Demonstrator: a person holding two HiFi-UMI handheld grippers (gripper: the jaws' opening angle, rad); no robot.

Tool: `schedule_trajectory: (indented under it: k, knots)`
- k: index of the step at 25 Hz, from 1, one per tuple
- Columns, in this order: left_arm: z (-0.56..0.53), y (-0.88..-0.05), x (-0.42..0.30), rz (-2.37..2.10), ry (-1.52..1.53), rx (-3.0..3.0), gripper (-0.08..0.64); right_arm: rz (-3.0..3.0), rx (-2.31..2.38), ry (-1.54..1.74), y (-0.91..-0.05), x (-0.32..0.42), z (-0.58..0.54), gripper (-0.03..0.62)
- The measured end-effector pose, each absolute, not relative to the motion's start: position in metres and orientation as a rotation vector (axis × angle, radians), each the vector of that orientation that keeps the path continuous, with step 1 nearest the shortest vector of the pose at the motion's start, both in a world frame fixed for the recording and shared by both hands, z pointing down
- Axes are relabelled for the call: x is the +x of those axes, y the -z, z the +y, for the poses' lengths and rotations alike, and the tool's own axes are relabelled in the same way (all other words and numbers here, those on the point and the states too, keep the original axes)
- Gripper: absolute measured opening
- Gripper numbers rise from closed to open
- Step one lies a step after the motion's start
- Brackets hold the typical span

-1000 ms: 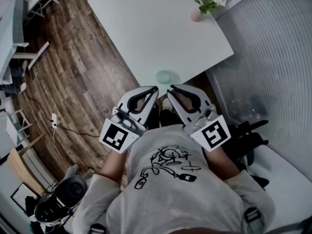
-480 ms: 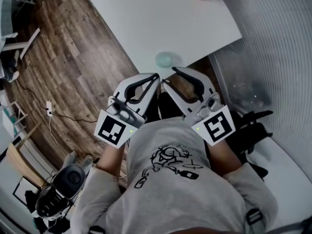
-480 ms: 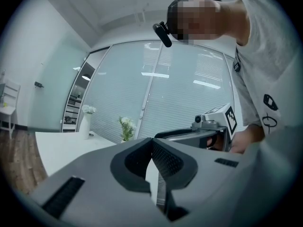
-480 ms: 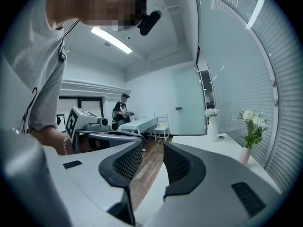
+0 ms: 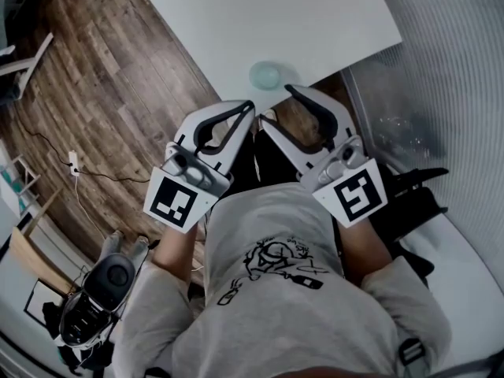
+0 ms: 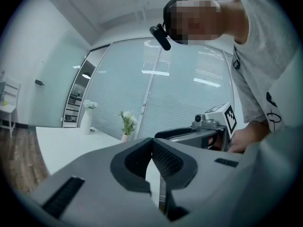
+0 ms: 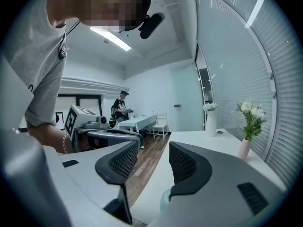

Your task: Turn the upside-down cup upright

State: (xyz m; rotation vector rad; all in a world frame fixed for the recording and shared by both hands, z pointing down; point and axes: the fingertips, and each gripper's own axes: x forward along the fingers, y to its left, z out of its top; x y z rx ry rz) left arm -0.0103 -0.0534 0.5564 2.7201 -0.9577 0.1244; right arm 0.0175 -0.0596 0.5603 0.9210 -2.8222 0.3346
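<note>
A pale teal cup stands on the white table, close to its near edge; I cannot tell which end is up. Both grippers hover just short of that edge, side by side. My left gripper is shut with nothing in it, its pads pressed together. My right gripper has its jaws apart and opening, with nothing between them. In the right gripper view the cup peeks out low, partly hidden behind the right-hand jaw, ahead of my right gripper.
A pink vase of white flowers and a tall white vase stand far back on the table. Wood floor lies to the left, a ribbed glass wall to the right. A person stands far off by another table.
The right gripper's jaws have gone from shut to apart. Both grippers have sunk together and now sit nearer the table's edge and the cup. The left gripper stays shut.
</note>
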Motion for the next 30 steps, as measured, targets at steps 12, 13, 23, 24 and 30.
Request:
schedule_trajectory:
  k: [12,13,23,24,30]
  knots:
    - [-0.053,-0.572,-0.017,-0.965,-0.121,2.722,0.005,-2.788,0.929,-0.307,-0.580,0.013,-0.063,0.265]
    - [-0.053,-0.572,-0.017,-0.965,-0.120,2.721,0.005,-2.785,0.930,-0.306,-0.580,0.013,-0.063,0.268]
    - [-0.036,-0.559,-0.016,-0.957,-0.114,2.729,0.005,-2.747,0.936,-0.307,-0.574,0.016,-0.044,0.288]
    - [-0.041,-0.559,-0.016,-0.956,-0.113,2.725,0.005,-2.741,0.939,-0.310,-0.575,0.016,-0.049,0.291]
    - [-0.057,-0.562,-0.018,-0.951,-0.123,2.705,0.005,-2.732,0.931,-0.310,-0.578,0.014,-0.066,0.302]
